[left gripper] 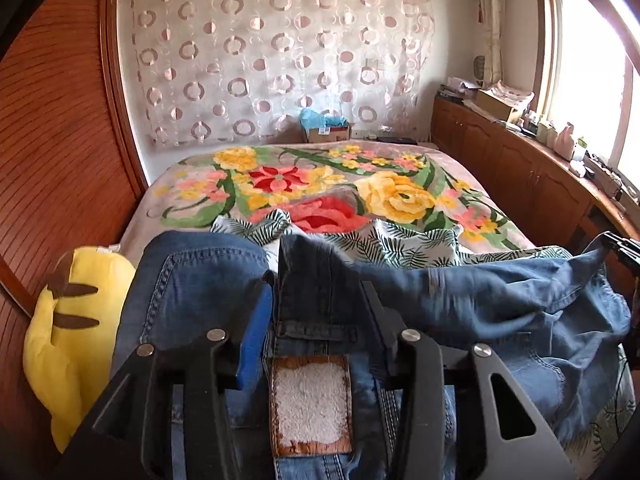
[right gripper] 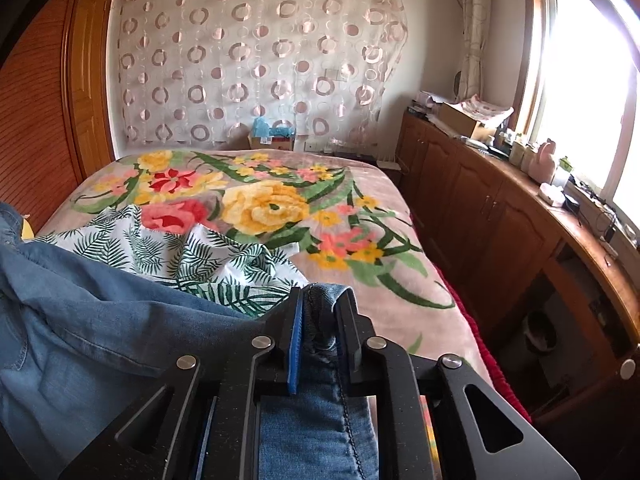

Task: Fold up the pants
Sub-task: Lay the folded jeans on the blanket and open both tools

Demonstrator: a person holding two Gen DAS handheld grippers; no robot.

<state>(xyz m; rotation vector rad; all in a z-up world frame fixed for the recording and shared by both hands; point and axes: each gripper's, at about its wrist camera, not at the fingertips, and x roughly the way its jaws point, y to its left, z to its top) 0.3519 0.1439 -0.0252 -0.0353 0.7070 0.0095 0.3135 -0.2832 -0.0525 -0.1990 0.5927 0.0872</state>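
Blue denim pants [left gripper: 460, 304] hang bunched across the near end of the bed, stretched between both grippers. My left gripper [left gripper: 316, 280] has its fingers on either side of the waistband, just above the brown leather patch [left gripper: 310, 404], and holds the denim. My right gripper [right gripper: 322, 300] is shut on a bunched denim edge [right gripper: 324, 320], and the cloth trails left from it [right gripper: 80, 320]. The right gripper also shows at the far right edge of the left wrist view [left gripper: 624, 252].
The bed carries a floral blanket [left gripper: 400, 196] with a leaf-print cloth [right gripper: 192, 256] lying on it beyond the pants. A yellow plush toy [left gripper: 68, 328] sits at the left. Wooden cabinets [right gripper: 500, 220] with clutter line the right under the window. A wooden wardrobe [left gripper: 52, 140] stands at the left.
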